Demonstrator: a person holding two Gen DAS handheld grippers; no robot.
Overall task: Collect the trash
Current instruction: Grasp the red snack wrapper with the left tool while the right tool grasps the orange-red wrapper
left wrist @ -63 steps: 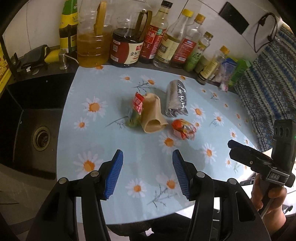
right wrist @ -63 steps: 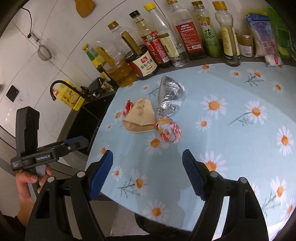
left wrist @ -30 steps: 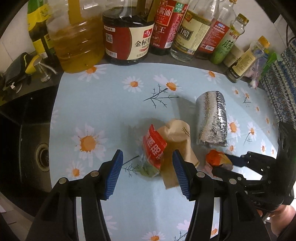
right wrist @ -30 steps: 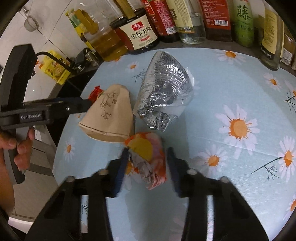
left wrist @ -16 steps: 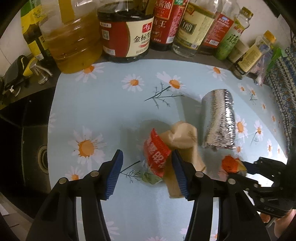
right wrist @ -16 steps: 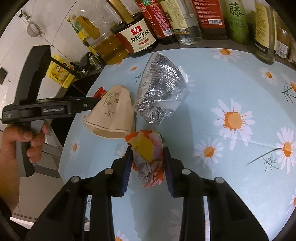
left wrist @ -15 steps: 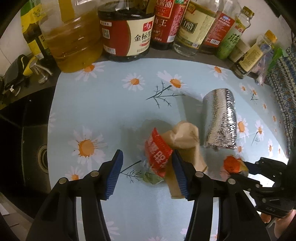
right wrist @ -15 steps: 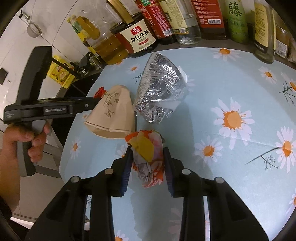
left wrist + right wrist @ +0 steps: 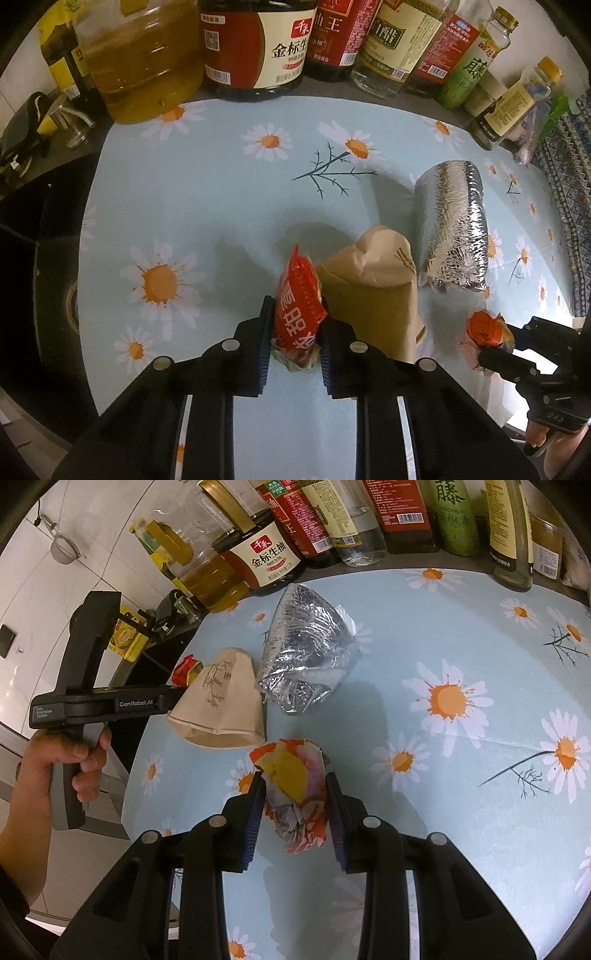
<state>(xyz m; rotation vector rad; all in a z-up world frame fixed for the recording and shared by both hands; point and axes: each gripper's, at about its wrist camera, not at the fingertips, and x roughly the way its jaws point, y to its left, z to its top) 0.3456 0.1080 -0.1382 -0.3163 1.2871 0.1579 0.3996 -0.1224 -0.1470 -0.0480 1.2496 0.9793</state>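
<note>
My left gripper (image 9: 294, 339) is shut on a red snack wrapper (image 9: 298, 314) at the near middle of the daisy tablecloth (image 9: 207, 192). A crushed tan paper cup (image 9: 373, 291) lies touching the wrapper's right side. A silver foil bag (image 9: 452, 229) lies further right. My right gripper (image 9: 294, 808) is shut on a crumpled orange and yellow wrapper (image 9: 295, 794); it also shows in the left wrist view (image 9: 485, 328). In the right wrist view the paper cup (image 9: 221, 701) and foil bag (image 9: 306, 653) lie just beyond it.
A row of oil, soy sauce and vinegar bottles (image 9: 255, 44) stands along the back edge of the table. A dark sink (image 9: 37, 280) lies to the left of the cloth. A blue patterned cloth (image 9: 569, 177) hangs at the right.
My left gripper has closed on the red wrapper, which was between open fingers before. My right gripper stays shut on the orange wrapper and has barely moved.
</note>
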